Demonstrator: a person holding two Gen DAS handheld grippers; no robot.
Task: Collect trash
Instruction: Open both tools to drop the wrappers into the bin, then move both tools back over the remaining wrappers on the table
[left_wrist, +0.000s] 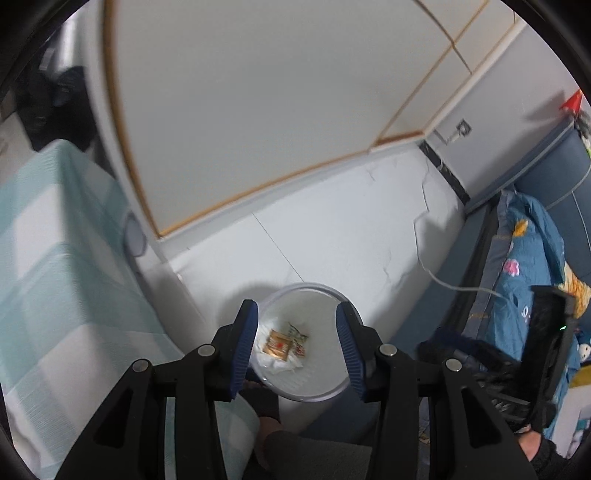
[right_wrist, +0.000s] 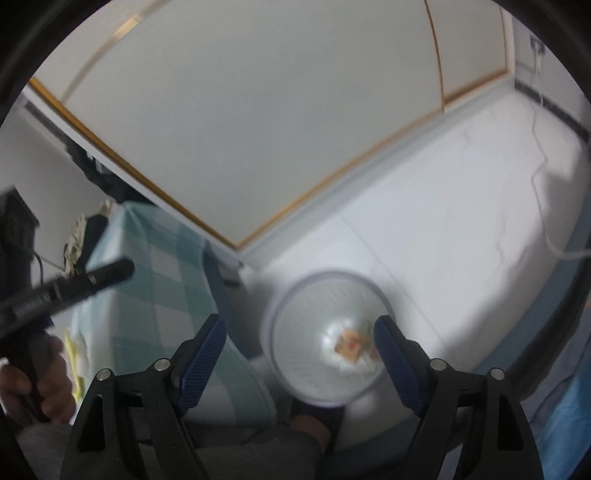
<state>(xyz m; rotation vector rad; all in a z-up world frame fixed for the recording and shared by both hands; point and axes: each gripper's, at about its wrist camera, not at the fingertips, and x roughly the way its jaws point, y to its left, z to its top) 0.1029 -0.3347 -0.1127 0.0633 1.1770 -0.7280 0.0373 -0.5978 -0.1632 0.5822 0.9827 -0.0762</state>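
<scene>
- White floor tiles (left_wrist: 332, 236) are lying under a round bin (left_wrist: 314, 391) holding wrappers (left_wrist: 280, 345).
- Left gripper (left_wrist: 297, 347) is hanging part-open, gripping nothing.
- Right gripper (right_wrist: 299, 354) is gaping wide, empty.

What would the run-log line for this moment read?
task: collect trash | bin: on floor, wrappers and tissue inside | left gripper: open, empty | right gripper: open, empty, above bin

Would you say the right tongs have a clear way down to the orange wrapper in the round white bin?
Probably yes: the right tongs are open and empty above the round white bin, and nothing covers the orange wrapper.
</scene>
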